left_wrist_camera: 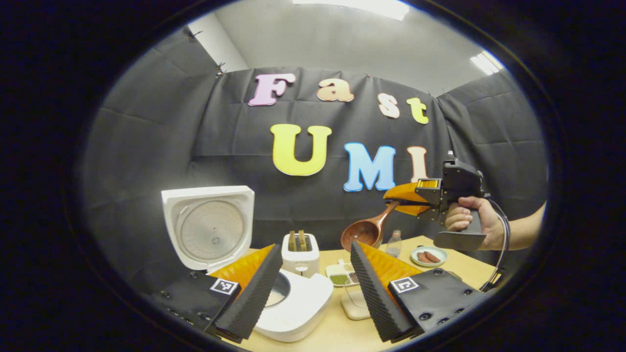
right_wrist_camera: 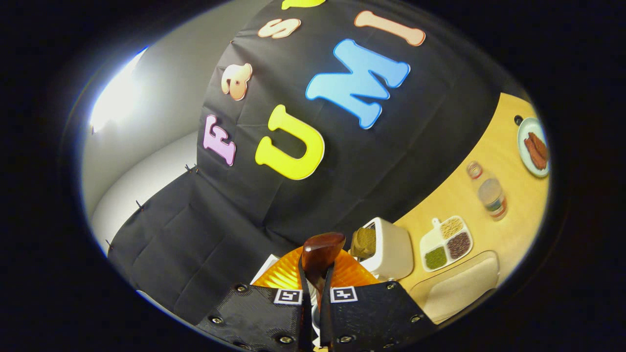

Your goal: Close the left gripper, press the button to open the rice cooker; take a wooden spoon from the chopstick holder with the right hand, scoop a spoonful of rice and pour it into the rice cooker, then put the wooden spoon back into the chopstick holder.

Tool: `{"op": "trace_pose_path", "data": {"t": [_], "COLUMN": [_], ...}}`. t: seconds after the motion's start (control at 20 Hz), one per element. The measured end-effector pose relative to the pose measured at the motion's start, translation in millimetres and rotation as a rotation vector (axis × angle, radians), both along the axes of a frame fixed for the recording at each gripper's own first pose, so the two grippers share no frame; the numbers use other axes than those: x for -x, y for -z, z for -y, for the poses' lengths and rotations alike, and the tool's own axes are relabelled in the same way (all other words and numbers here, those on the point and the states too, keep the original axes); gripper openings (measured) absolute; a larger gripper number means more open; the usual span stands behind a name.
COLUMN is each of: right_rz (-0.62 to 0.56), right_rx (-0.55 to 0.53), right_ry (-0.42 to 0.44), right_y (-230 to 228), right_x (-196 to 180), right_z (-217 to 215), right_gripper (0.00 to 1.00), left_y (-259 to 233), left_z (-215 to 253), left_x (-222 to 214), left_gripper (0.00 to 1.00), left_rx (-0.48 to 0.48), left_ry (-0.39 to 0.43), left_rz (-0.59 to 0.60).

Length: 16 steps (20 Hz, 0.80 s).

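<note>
The white rice cooker (left_wrist_camera: 298, 305) stands open on the table with its lid (left_wrist_camera: 208, 227) raised. My left gripper (left_wrist_camera: 313, 288) hovers just in front of it, open, with nothing between its fingers (left_wrist_camera: 249, 293). A person's hand holds my right gripper (left_wrist_camera: 415, 198) in the air on the right, above the table's far side. It is shut on the handle of a wooden spoon (left_wrist_camera: 367, 230), whose bowl hangs down and to the left. In the right gripper view the right gripper (right_wrist_camera: 315, 288) clamps the handle, and the spoon bowl (right_wrist_camera: 320, 252) sticks out ahead. Whether the bowl carries rice is unclear.
Behind the cooker stands a white slotted box (left_wrist_camera: 301, 254) (right_wrist_camera: 389, 249) with brown pieces in its top. Nearby are a divided dish of grains (left_wrist_camera: 342, 276) (right_wrist_camera: 446, 243), a clear tub of pale contents (left_wrist_camera: 354, 300) (right_wrist_camera: 457, 286), a small bottle (left_wrist_camera: 393, 243) (right_wrist_camera: 489, 193) and a plate of sausages (left_wrist_camera: 429, 255) (right_wrist_camera: 534, 146).
</note>
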State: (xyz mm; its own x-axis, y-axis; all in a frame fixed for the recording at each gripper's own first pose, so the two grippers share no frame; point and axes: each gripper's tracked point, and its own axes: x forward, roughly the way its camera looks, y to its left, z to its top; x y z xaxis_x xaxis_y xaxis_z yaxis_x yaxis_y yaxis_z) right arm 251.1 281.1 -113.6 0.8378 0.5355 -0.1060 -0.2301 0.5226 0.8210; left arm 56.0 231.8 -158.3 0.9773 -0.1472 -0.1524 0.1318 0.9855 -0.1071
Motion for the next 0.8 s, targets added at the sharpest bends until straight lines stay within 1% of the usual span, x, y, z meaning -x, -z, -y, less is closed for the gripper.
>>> {"op": "trace_pose_path", "data": {"t": [0.1, 0.35, 0.5, 0.65, 0.8], "right_rz": [0.002, 0.003, -0.001, -0.007, -0.023], "right_rx": [0.016, 0.103, 0.130, 0.163, 0.231], "right_ry": [0.037, 0.118, 0.159, 0.185, 0.214], "right_y": [-1, 2, 4, 7, 16], "right_x": [9, 23, 30, 39, 49], "right_z": [32, 105, 138, 165, 189], "right_gripper": [0.06, 0.06, 0.06, 0.06, 0.06], "left_y": [-1, -5, -8, -7, -7], "left_z": [23, 76, 97, 109, 113], "left_x": [-7, -25, -36, -46, -53], "left_gripper": [0.96, 0.97, 0.97, 0.96, 0.97], "left_rx": [0.003, 0.023, 0.031, 0.031, 0.034], "left_ry": [0.033, 0.099, 0.119, 0.129, 0.116], "left_rz": [-0.003, -0.002, 0.005, -0.004, -0.008]}}
